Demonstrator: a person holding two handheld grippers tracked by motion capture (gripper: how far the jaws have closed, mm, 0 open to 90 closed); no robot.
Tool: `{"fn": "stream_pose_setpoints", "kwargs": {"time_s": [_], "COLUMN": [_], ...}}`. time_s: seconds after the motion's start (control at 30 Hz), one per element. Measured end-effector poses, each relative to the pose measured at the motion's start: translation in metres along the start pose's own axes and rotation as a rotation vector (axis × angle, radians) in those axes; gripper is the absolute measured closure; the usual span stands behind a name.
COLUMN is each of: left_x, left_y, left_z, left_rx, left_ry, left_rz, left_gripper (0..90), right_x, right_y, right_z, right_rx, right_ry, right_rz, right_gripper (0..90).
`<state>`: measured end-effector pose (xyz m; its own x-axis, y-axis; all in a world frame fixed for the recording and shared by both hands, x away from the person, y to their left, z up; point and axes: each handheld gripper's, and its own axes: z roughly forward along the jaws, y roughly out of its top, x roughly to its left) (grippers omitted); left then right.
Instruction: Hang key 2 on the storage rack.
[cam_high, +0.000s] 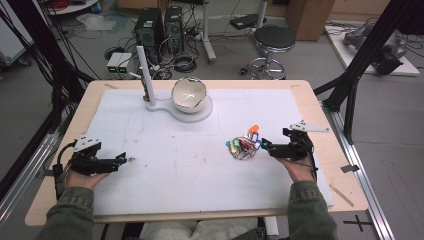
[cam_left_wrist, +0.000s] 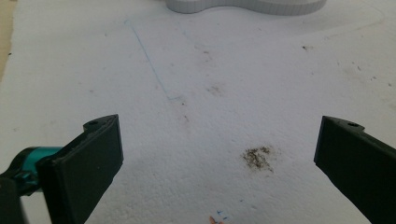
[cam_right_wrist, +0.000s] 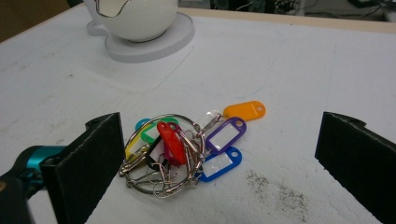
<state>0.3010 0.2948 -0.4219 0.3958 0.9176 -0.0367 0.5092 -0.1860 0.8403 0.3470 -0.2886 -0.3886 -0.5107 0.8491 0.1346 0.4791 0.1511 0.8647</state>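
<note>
A bunch of coloured key tags on metal rings (cam_high: 243, 145) (cam_right_wrist: 184, 148) lies on the white mat, right of centre. My right gripper (cam_high: 263, 146) (cam_right_wrist: 219, 168) is open just to the right of the bunch, its jaws spread wide around the tags without touching them. A white bowl (cam_high: 189, 93) (cam_right_wrist: 134, 17) with a chipped rim sits on a white stand base (cam_high: 192, 112) at the back, beside an upright white post (cam_high: 144, 75). My left gripper (cam_high: 121, 159) (cam_left_wrist: 219, 163) rests open at the mat's left side, with only bare, stained mat between its jaws.
The white mat (cam_high: 165, 165) covers most of the wooden table (cam_high: 320, 120). A brown stain (cam_left_wrist: 258, 157) marks the mat ahead of the left gripper. Beyond the table stand a stool (cam_high: 272, 42), computer towers (cam_high: 150, 27) and cables on the floor.
</note>
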Motion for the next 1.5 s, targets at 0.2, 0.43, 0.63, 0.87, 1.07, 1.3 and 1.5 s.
{"fn": "stream_pose_setpoints", "kwargs": {"time_s": [0.2, 0.43, 0.63, 0.87, 1.07, 1.3, 1.5], "left_x": [0.001, 0.002, 0.003, 0.004, 0.004, 0.005, 0.004], "left_y": [-0.001, 0.000, 0.000, 0.000, 0.000, 0.000, 0.000], "left_z": [-0.002, -0.002, -0.003, -0.001, -0.001, -0.001, -0.001], "left_rx": [-0.002, -0.016, -0.024, -0.014, -0.015, -0.015, -0.011], "left_ry": [0.006, 0.007, 0.006, 0.004, 0.004, 0.014, 0.012], "left_rz": [0.000, -0.005, -0.013, -0.012, -0.015, -0.021, -0.017], "left_gripper": [1.7, 1.7, 1.7, 1.7, 1.7, 1.7, 1.7], "right_x": [0.003, 0.007, 0.012, 0.014, 0.012, 0.014, 0.019], "right_y": [0.007, 0.015, 0.020, 0.019, 0.015, 0.013, 0.014], "right_z": [0.012, 0.023, 0.033, 0.050, 0.063, 0.070, 0.070], "right_rx": [0.058, 0.099, 0.134, 0.203, 0.259, 0.296, 0.300], "right_ry": [0.023, 0.025, 0.034, 0.053, 0.083, 0.109, 0.150], "right_rz": [-0.017, -0.041, -0.063, -0.065, -0.079, -0.093, -0.145], "right_gripper": [0.8, 0.7, 0.7, 0.8, 5.2, 9.4, 30.0]}}
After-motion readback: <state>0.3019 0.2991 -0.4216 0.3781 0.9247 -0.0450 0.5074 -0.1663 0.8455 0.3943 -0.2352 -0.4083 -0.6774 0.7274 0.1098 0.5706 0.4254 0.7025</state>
